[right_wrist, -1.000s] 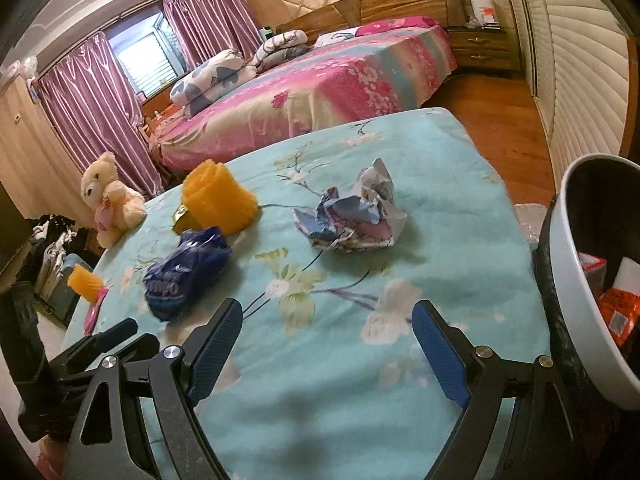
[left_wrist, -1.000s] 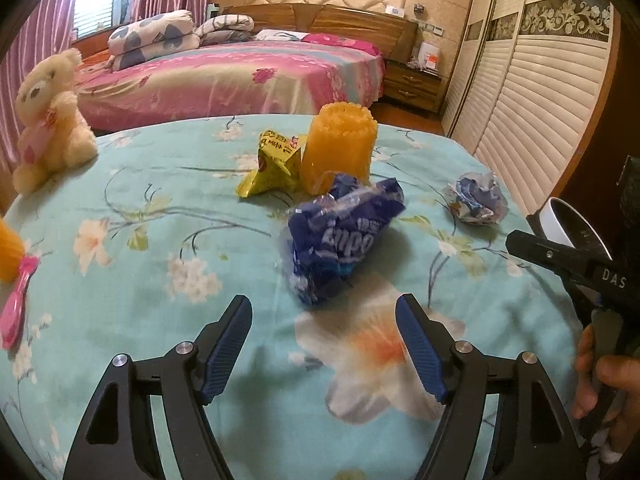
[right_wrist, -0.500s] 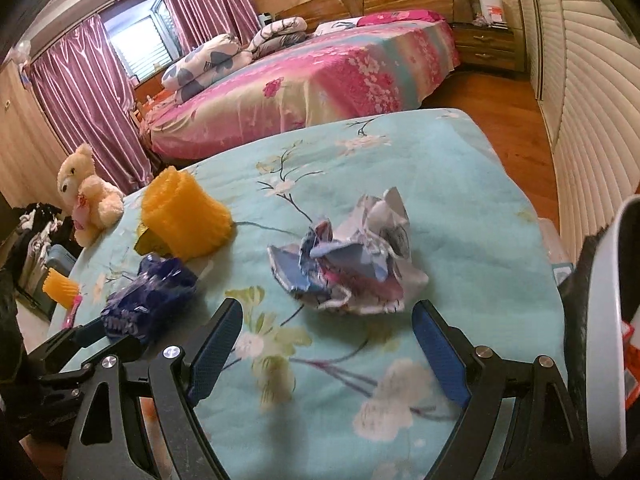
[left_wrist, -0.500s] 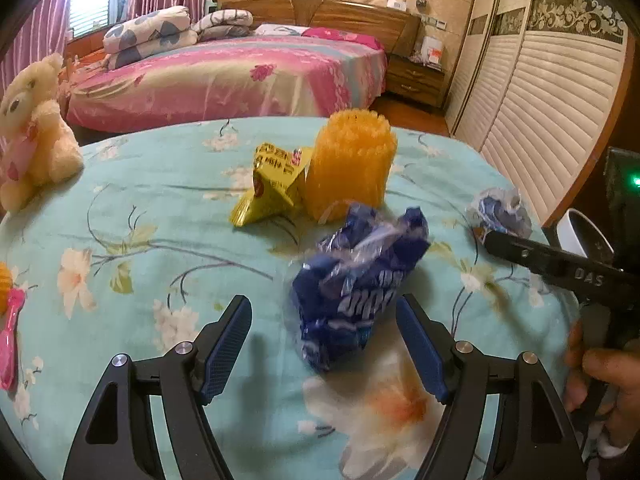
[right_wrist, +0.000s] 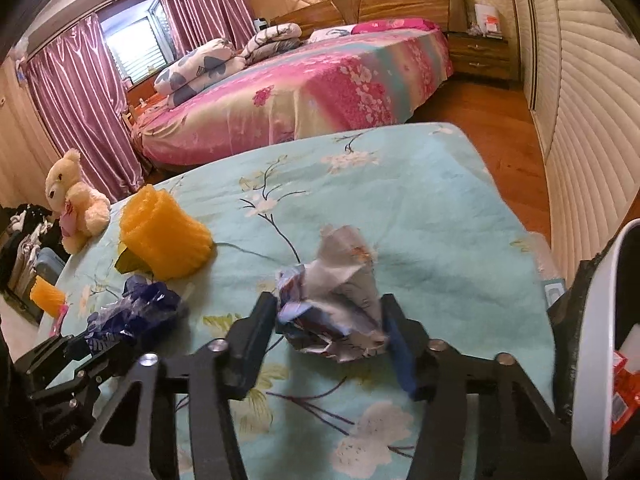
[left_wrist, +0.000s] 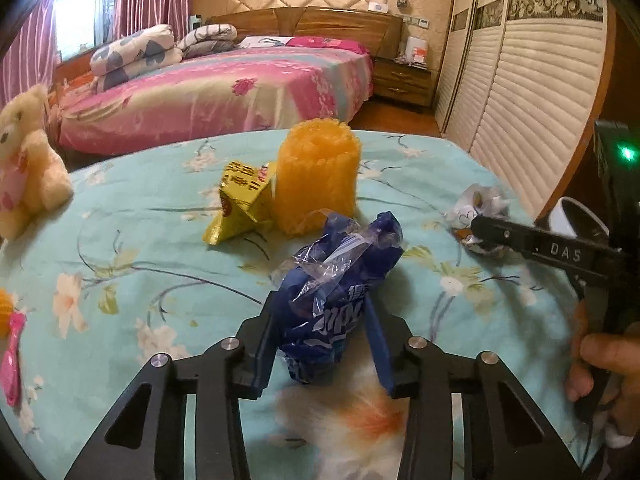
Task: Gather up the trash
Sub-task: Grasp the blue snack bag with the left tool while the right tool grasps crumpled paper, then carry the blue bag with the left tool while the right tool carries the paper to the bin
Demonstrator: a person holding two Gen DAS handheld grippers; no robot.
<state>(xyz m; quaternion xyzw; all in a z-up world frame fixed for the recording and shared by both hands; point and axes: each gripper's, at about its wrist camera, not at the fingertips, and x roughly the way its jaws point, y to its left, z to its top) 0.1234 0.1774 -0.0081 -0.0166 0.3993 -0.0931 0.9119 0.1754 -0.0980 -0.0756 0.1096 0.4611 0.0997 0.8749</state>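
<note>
A crumpled blue plastic wrapper lies on the teal flowered bedspread. My left gripper has its jaws closing on it, both pads touching its sides. A ball of crumpled printed paper sits nearer the bed's right edge. My right gripper is closing around it, pads against both sides. The right wrist view also shows the blue wrapper in the left gripper at the lower left. A folded yellow wrapper lies further back.
An orange mesh cylinder stands beside the yellow wrapper. A teddy bear sits at the bed's left edge, with a pink item near it. A white-rimmed bin holding trash stands off the right edge. A hand holds the right gripper.
Both grippers moved forward over the bedspread and their jaws closed in, the left onto the blue wrapper, the right onto the crumpled paper. Earlier both stood wide open short of them.
</note>
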